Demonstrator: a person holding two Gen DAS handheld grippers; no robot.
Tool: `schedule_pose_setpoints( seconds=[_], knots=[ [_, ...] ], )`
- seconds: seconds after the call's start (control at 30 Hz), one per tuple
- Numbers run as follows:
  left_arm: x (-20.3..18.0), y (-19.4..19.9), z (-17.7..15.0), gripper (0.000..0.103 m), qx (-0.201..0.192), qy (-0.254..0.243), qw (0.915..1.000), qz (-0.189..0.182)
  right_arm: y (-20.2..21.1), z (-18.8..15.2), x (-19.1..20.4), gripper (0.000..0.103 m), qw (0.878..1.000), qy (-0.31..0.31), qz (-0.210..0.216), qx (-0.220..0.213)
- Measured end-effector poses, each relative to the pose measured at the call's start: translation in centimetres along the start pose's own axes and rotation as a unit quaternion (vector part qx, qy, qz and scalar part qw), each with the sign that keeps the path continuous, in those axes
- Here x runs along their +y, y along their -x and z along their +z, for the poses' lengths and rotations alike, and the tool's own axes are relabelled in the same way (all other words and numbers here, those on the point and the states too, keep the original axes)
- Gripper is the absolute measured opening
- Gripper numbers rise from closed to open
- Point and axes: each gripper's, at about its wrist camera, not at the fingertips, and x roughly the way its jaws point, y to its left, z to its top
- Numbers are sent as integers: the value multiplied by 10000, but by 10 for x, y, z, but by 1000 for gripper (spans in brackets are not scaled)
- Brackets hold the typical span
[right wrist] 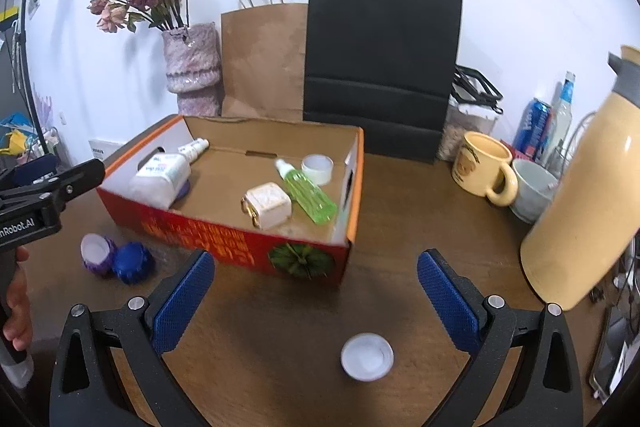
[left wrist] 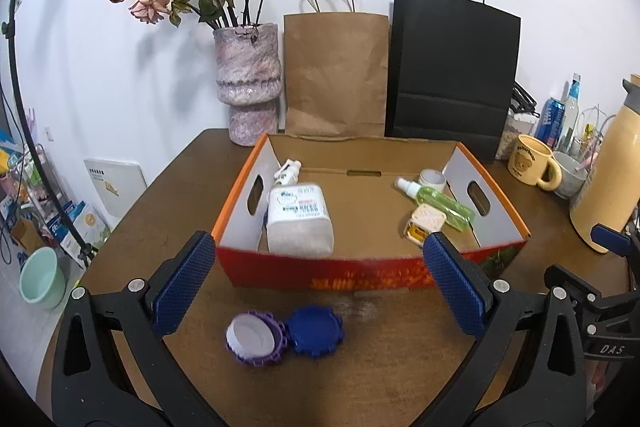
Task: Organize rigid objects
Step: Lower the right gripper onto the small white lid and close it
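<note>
An open red-and-orange cardboard box (left wrist: 372, 273) (right wrist: 224, 233) holds a white pump bottle (left wrist: 298, 217) (right wrist: 162, 177), a green spray bottle (left wrist: 440, 201) (right wrist: 308, 193), a small cream case (left wrist: 426, 221) (right wrist: 268, 205) and a white jar (left wrist: 432, 179) (right wrist: 318, 167). On the table in front of the box lie a purple toothed lid (left wrist: 254, 341) (right wrist: 98, 255) and a dark blue one (left wrist: 314, 331) (right wrist: 132, 263). My left gripper (left wrist: 316, 287) hangs open above them. A white round cap (right wrist: 366, 357) lies between the fingers of my open right gripper (right wrist: 316, 303).
Behind the box stand a vase of dried roses (left wrist: 248, 83), a brown paper bag (left wrist: 336, 75) and a black bag (left wrist: 452, 75). To the right are a yellow mug (right wrist: 482, 169), a grey bowl (right wrist: 534, 189), a cream thermos (right wrist: 588, 203), a can and bottles. A hand (right wrist: 18, 307) holds the left gripper.
</note>
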Motion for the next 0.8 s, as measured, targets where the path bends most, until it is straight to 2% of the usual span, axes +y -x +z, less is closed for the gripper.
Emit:
schedule_pose_setpoints(
  seconds=[0.37, 0.8],
  knots=[
    [-5, 10, -24, 103, 193, -24, 9998, 42, 5, -34, -19, 103, 9994, 0, -63, 339],
    [-1, 8, -47, 103, 395, 68, 9992, 64, -15, -65, -38, 103, 9965, 2, -108, 834]
  ],
)
